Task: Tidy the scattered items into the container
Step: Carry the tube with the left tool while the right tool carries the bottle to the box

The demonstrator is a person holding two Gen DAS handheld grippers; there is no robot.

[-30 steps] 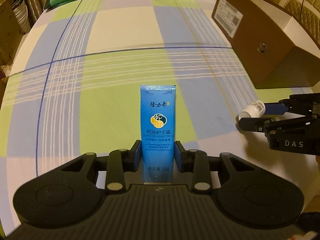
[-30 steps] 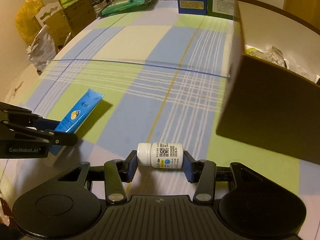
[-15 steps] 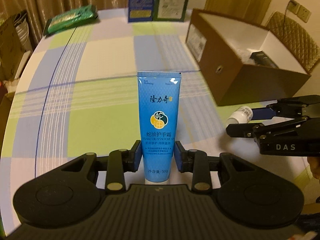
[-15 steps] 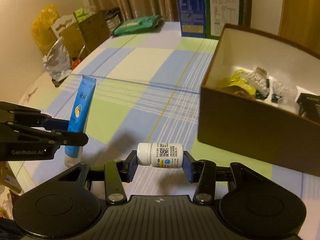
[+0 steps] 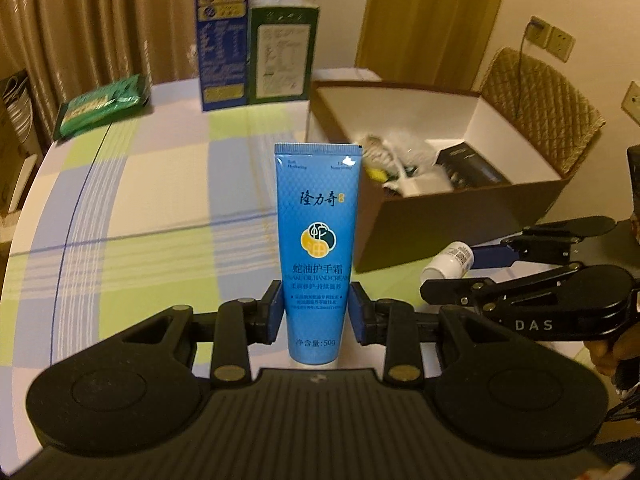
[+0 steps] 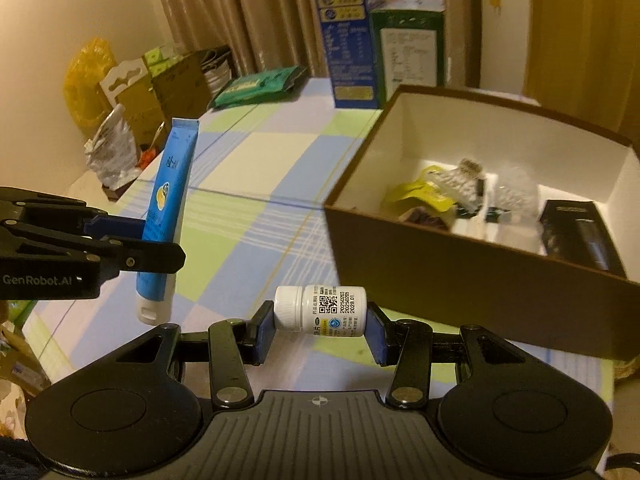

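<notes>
My left gripper [image 5: 316, 312] is shut on a blue hand cream tube [image 5: 318, 240] and holds it upright above the table; the tube also shows in the right wrist view [image 6: 166, 216]. My right gripper [image 6: 320, 330] is shut on a small white pill bottle [image 6: 322, 310], held sideways in the air; the bottle also shows in the left wrist view [image 5: 450, 260]. The brown cardboard box [image 6: 460, 264] with a white inside stands ahead and to the right, and holds several items. Both grippers are short of its near wall.
A checked cloth covers the table [image 5: 160, 184]. A blue carton [image 5: 222, 40] and a green carton [image 5: 282, 52] stand at the far edge. A green packet [image 5: 100, 106] lies at the far left. A wicker chair [image 5: 536, 100] stands behind the box.
Both grippers have risen and tilted up with their loads, and moved closer to the box. The inside of the box has come into view.
</notes>
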